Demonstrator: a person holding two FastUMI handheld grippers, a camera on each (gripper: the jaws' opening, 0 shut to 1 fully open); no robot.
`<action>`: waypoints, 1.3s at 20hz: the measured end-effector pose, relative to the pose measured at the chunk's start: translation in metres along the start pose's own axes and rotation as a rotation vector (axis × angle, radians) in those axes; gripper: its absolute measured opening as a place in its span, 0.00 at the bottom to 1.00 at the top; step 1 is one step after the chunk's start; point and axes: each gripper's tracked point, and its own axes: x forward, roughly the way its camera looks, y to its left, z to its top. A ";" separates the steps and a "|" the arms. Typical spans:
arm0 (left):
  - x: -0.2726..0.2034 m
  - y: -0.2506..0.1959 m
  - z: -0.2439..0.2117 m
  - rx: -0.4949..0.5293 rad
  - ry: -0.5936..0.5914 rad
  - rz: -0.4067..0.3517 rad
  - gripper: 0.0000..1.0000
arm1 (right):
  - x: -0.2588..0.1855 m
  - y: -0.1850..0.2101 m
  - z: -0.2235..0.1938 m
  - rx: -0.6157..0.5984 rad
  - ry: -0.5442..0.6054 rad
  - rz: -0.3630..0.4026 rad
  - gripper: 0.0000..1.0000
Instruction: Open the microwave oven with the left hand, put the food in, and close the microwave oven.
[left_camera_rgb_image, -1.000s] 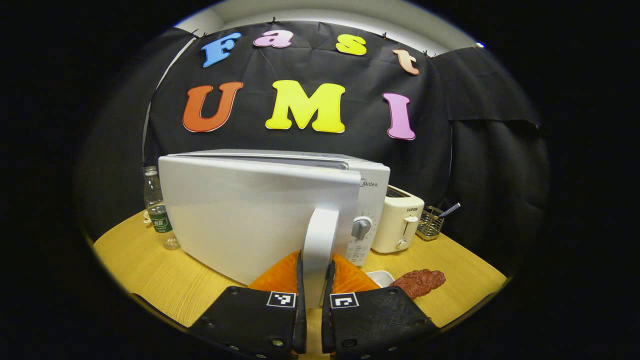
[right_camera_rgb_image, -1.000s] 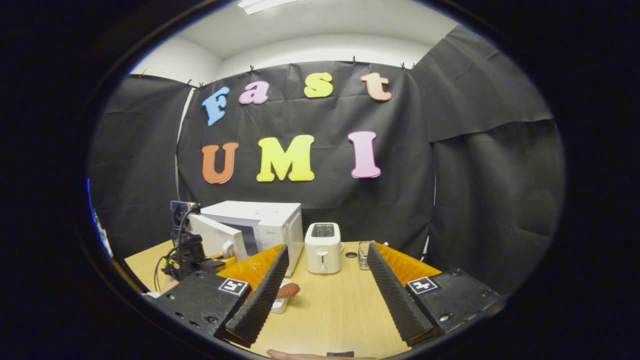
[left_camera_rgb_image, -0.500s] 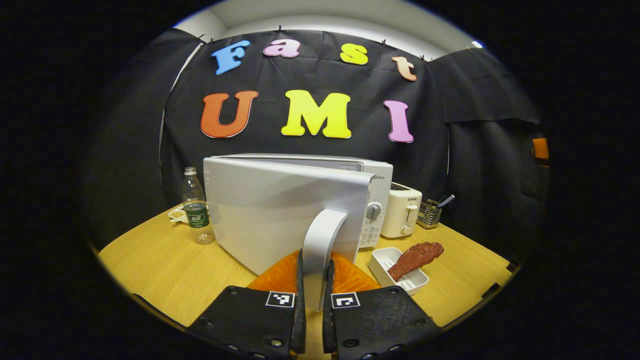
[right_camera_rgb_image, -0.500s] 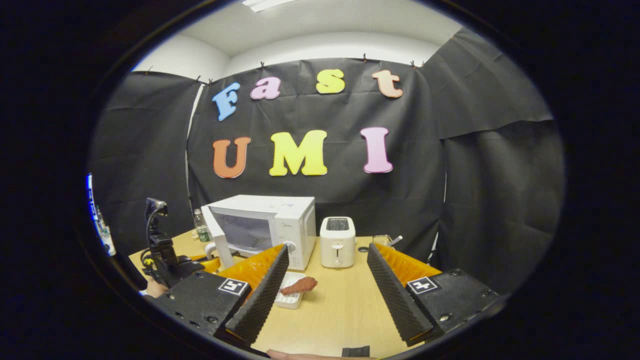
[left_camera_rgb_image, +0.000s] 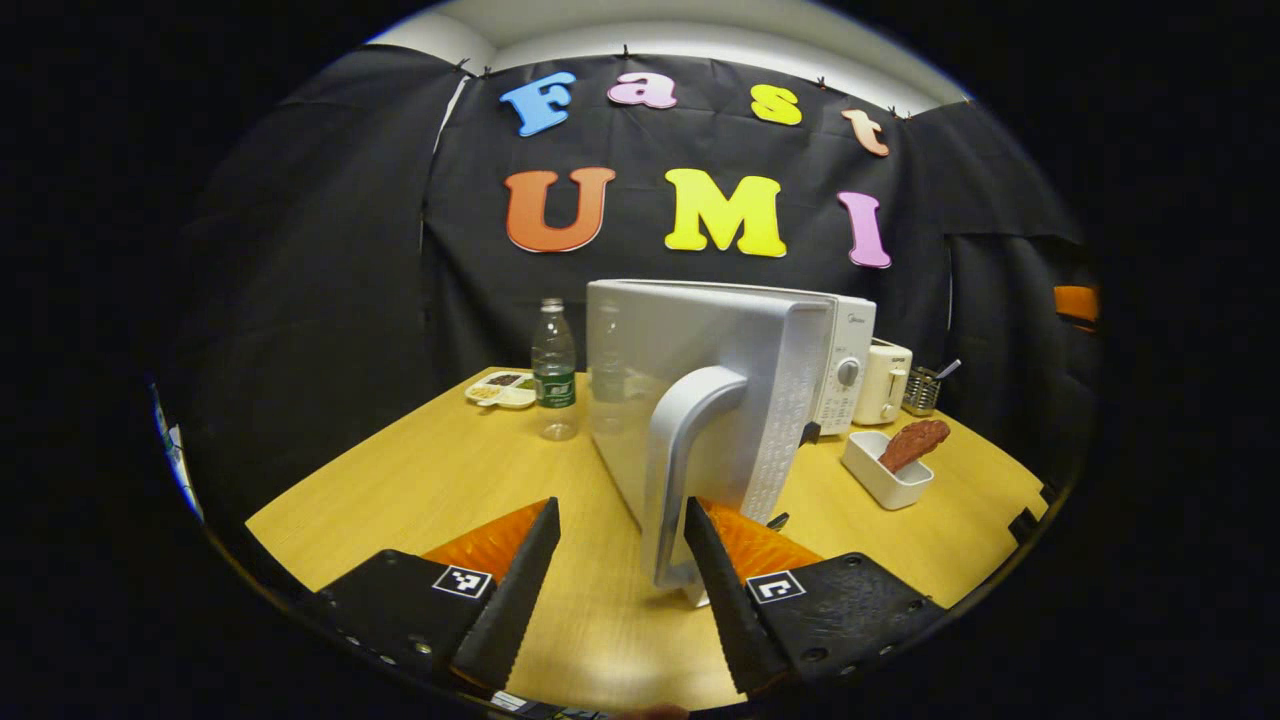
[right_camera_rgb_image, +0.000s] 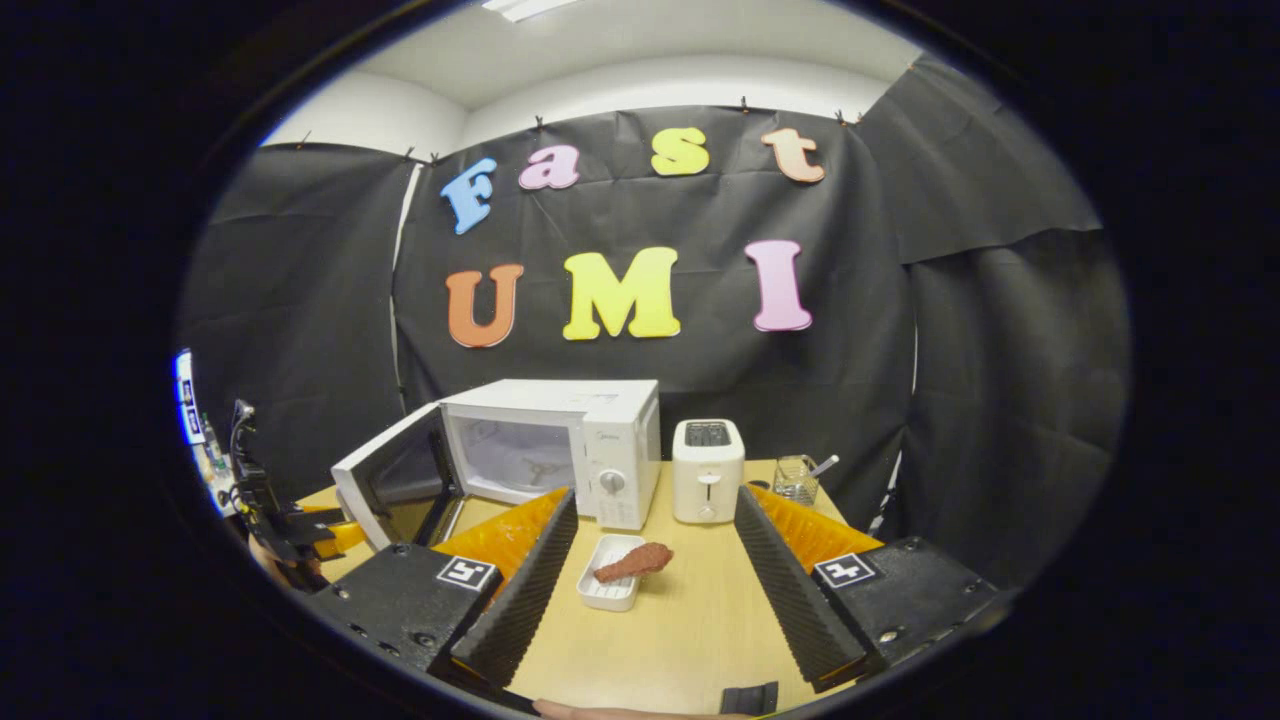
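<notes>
The microwave oven (right_camera_rgb_image: 560, 440) stands on the wooden table (right_camera_rgb_image: 680, 620) with its door (left_camera_rgb_image: 700, 400) swung wide open, showing the lit cavity in the right gripper view. The door's curved handle (left_camera_rgb_image: 685, 460) sits between the spread fingers of the left gripper (left_camera_rgb_image: 620, 590), close to the right-hand finger; whether it touches that finger cannot be told, and the other finger stands clear. The food (right_camera_rgb_image: 632, 562), a reddish-brown piece, lies in a small white tray (right_camera_rgb_image: 606, 590) on the table just in front of the microwave oven's control panel. The right gripper (right_camera_rgb_image: 650, 590) hovers nearer the table's front edge, its fingers spread wide and empty, the tray ahead between them. A white toaster (right_camera_rgb_image: 708, 470) stands just right of the microwave oven, with a wire basket (right_camera_rgb_image: 797, 478) beyond it. To the oven's left, in the left gripper view, a water bottle (left_camera_rgb_image: 553, 370) stands beside a small snack dish (left_camera_rgb_image: 500, 390).
</notes>
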 end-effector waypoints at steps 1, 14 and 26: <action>-0.009 0.012 -0.001 -0.009 -0.002 0.012 0.79 | 0.001 0.004 -0.001 -0.002 0.003 0.005 1.00; -0.070 0.035 0.077 -0.019 -0.160 0.078 0.92 | 0.029 0.021 -0.001 -0.063 0.055 0.026 1.00; -0.040 -0.019 0.162 -0.021 -0.243 0.033 0.92 | 0.121 -0.020 -0.045 0.007 0.310 0.091 1.00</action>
